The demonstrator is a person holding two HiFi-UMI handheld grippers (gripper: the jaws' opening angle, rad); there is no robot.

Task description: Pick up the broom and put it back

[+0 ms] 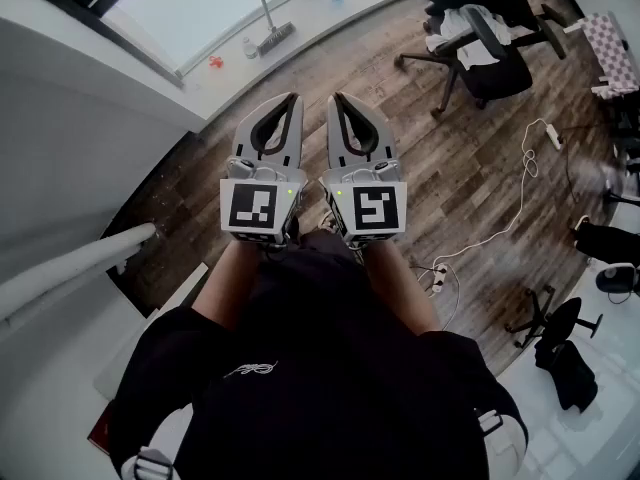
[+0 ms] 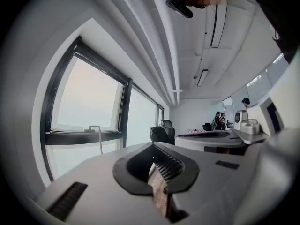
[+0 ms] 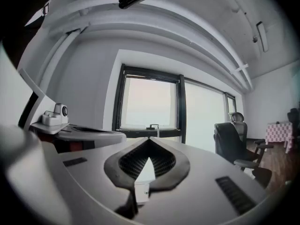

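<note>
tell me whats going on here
A person holds the left gripper and the right gripper side by side, level, both shut with nothing in them. The broom stands by the window across the floor, untouched. Picking it up has not begun.
</note>
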